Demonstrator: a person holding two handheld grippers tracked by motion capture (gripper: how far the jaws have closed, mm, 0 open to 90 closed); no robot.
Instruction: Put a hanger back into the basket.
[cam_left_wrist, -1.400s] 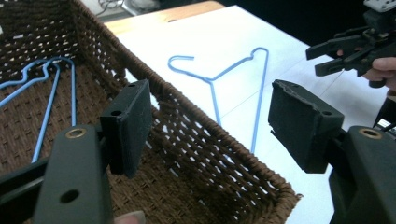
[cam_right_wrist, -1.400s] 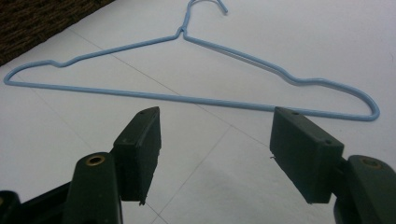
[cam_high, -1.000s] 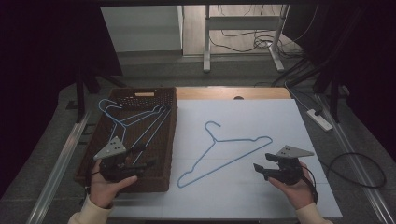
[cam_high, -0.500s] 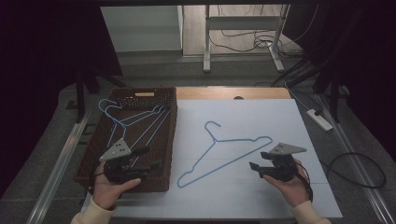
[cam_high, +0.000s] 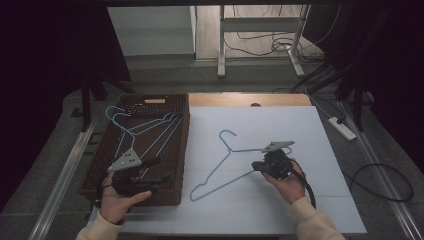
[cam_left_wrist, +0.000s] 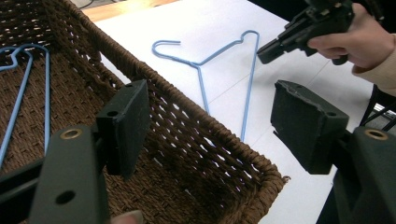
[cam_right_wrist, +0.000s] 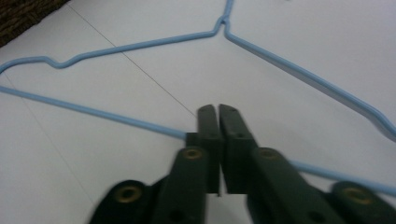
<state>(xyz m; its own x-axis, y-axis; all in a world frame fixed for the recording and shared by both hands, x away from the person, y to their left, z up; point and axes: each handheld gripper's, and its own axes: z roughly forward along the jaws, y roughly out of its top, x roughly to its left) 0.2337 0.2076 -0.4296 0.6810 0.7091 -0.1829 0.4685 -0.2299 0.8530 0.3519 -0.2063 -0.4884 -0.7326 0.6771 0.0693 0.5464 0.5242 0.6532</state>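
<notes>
**Right gripper closed on the lone hanger**

Here I count two grippers, one blue wire hanger on the sheet, and a few more hangers in the basket, three by my count, though they overlap.

Nearest me, at the lower left of the high view, my left gripper (cam_high: 159, 170) hangs over the near end of the brown wicker basket (cam_high: 181, 150), jaws spread wide with nothing between them. At lower centre-right, my right gripper (cam_high: 256, 166) has its jaws pressed together on the bottom bar of the blue hanger (cam_high: 220, 162); in the right gripper view the wire passes straight under the closed tips.

That hanger lies flat on the white sheet (cam_high: 300, 130), thin light-blue wire, hook toward the far edge, notched shoulders. The basket wall stands between the two grippers.

Farther off, the basket hangers (cam_high: 145, 127) lie slanted, hooks at the upper left.
</notes>
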